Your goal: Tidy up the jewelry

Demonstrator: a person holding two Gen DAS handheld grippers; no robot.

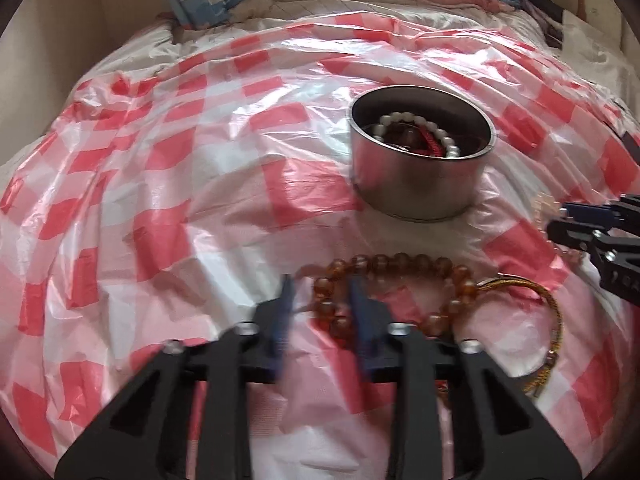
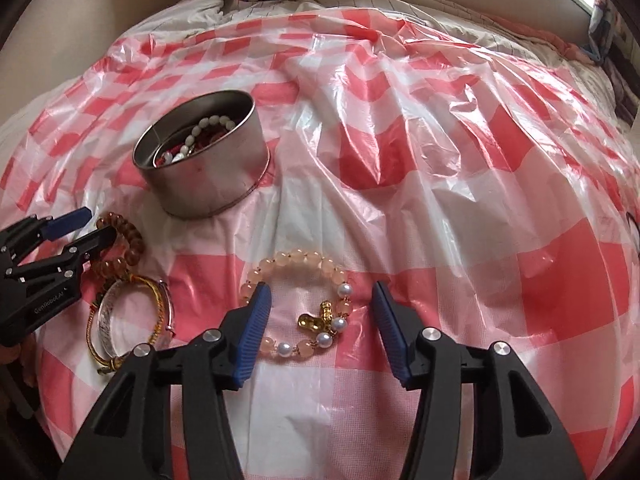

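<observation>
One piece of writing could be read: on the black body of the left gripper (image 2: 86, 236), seen from the right wrist camera, stood the word "GenRobot.AI". Nothing else carried a readable label.

The work surface was a thin plastic sheet (image 2: 440, 160) in red and white checks, wrinkled and shiny, spread over a bed with pale bedding (image 1: 320, 4) behind it. A beige wall (image 1: 48, 40) rose on the left.

A round metal tin (image 1: 420, 172) stood upright on the sheet, and inside it lay a white bead bracelet (image 1: 416, 128) together with something red.

The left gripper (image 1: 320, 300) had its blue pads apart, blurred in its own view, and they stood on either side of the near-left part of the amber bead bracelet (image 1: 400, 264), which lay flat in front of the tin. A gold cord bangle (image 1: 552, 320) lay touching that bracelet on its right.

The right gripper (image 2: 322, 320) was wide apart and held nothing. Between its fingers lay a pink bead bracelet (image 2: 296, 264) with pearls and a gold charm (image 2: 316, 316), flat on the sheet, with the left pad over its left edge; I could not tell if they touched.
</observation>
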